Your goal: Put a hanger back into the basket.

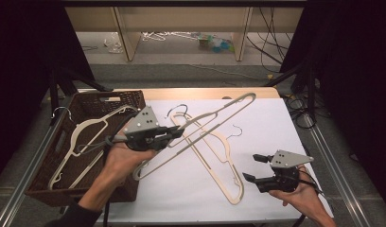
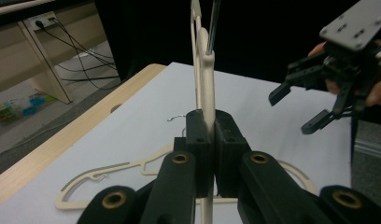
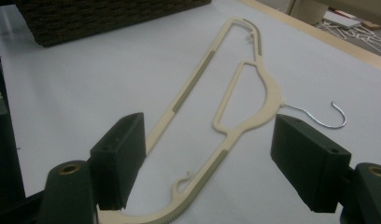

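Here, the wicker basket [image 1: 39,182] sits just to the outer side of the left gripper [image 1: 174,134], at the table's left edge, and holds one cream hanger [image 1: 82,137] lying slantwise inside, its wire hook poking over the far rim. The left gripper, jaws pressed together, pinches a second cream hanger [image 1: 214,118] near its neck; in the left gripper view that hanger [image 2: 205,70] stands thin and edge-on between the black pads. In the high view, this held hanger is lifted off the white sheet [image 1: 276,137] and stretches from below the hand up and away towards the far edge of the table. A third hanger [image 1: 214,161] lies flat on the sheet, crossing under the held one and running down to just left of the right gripper [image 1: 251,168]. The right gripper rests near the table's near right corner with its jaws spread and nothing between them; in the right gripper view the flat hanger [image 3: 235,112] lies ahead of the open pads, its metal hook [image 3: 319,116] pointing right. Beyond the right gripper the sheet is bare up to the far wooden edge [image 1: 205,93], leaving open room there; the right edge is close beside that hand.
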